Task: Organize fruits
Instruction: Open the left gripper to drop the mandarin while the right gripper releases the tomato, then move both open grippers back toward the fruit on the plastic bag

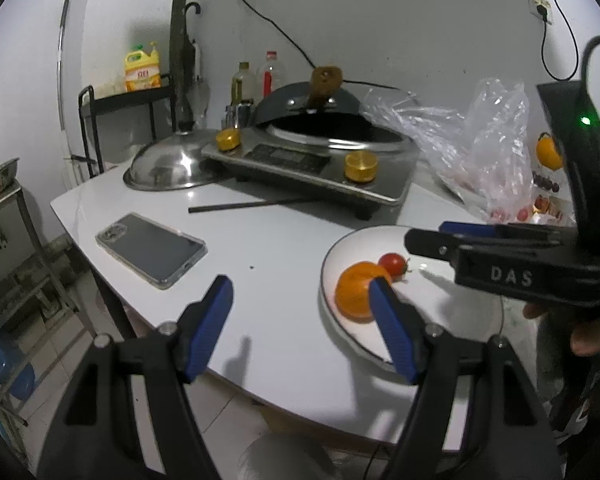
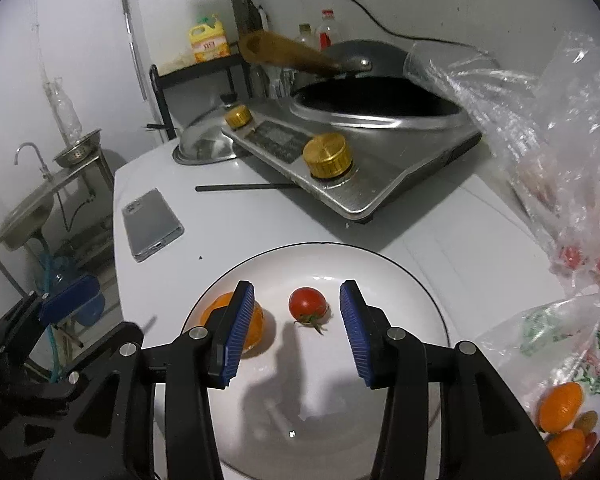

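Cherry tomato and orange side by side on white plate, lower centre of frame, right gripper jaws wide apart, empty, straddling tomato, left gripper jaws wide, empty, phone on surface at left, stove behind.

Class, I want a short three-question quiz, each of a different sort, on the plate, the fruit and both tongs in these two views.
1. True or false: the cherry tomato is gripped by the right tongs.
2. Which fruits lie on the white plate? A) an orange and a cherry tomato B) two oranges C) none
3. Fill in: the phone lies flat on the white ____.

Key:
1. False; the right tongs are open above the plate with the tomato lying free, and the left tongs are open too.
2. A
3. table
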The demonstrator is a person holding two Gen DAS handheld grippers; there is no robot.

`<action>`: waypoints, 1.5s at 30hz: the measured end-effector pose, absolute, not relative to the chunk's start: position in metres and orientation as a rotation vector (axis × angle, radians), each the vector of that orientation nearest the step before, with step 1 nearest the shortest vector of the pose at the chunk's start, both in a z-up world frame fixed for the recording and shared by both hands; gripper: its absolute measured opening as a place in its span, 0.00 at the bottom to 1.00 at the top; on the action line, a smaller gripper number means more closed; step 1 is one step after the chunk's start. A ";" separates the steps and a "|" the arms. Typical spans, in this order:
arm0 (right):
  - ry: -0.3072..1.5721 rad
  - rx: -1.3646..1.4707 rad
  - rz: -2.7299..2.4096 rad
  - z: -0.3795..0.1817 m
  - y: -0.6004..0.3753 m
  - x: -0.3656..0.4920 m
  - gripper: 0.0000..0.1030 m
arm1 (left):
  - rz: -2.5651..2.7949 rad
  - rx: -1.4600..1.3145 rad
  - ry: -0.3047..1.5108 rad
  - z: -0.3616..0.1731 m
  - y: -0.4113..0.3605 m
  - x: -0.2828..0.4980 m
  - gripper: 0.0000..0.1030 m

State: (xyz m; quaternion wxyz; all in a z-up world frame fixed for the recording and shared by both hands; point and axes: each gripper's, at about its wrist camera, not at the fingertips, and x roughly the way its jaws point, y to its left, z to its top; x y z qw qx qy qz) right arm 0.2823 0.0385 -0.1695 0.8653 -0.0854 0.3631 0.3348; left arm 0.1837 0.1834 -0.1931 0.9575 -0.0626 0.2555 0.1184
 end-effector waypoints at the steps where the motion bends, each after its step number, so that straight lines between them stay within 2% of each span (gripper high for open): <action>1: 0.749 -0.188 0.696 -0.167 0.037 0.279 0.46 | 0.242 -0.126 0.516 -0.192 0.181 0.183 0.70; 22: 0.566 -0.111 0.600 -0.124 -0.080 0.222 0.47 | 0.129 -0.038 0.456 -0.168 0.086 0.168 0.70; 43: 0.498 -0.055 0.496 -0.108 -0.181 0.203 0.48 | 0.030 -0.004 0.432 -0.154 0.005 0.177 0.70; 45: 0.498 -0.051 0.484 -0.109 -0.189 0.203 0.48 | 0.018 -0.006 0.437 -0.155 -0.001 0.179 0.73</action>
